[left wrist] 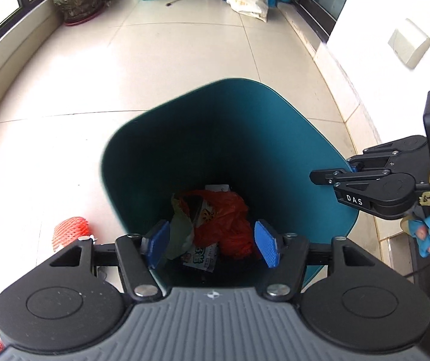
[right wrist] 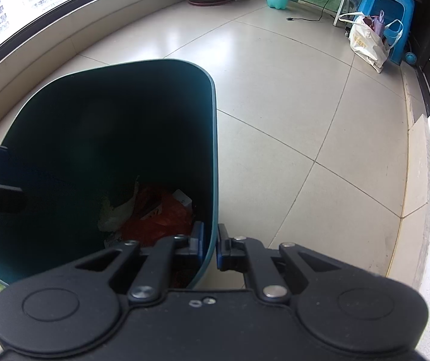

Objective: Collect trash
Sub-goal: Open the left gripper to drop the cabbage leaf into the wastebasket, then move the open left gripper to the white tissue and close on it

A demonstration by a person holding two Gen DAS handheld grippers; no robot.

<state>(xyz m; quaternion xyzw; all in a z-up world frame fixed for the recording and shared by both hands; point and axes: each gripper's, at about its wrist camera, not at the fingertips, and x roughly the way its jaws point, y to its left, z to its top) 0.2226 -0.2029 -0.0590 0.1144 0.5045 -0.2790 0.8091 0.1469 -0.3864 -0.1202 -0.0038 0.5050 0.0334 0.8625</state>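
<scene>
Hanging over the teal bin [left wrist: 184,138], the left tool [left wrist: 211,245] has its blue pads [left wrist: 264,246] wide apart with nothing between them. No earlier look is given, so only this is sure. Down in the bin, low in the middle of the left view, lie an orange plastic bag [left wrist: 230,219], a crumpled wrapper [left wrist: 201,258] and a pale scrap [left wrist: 181,228]. The right tool [right wrist: 210,248] pinches the bin's rim tight, one pad inside the wall and one outside, at the lower middle of the right view. A red foam net [left wrist: 70,231] sits on the tiled floor [left wrist: 169,60] at the lower left, beside the bin.
</scene>
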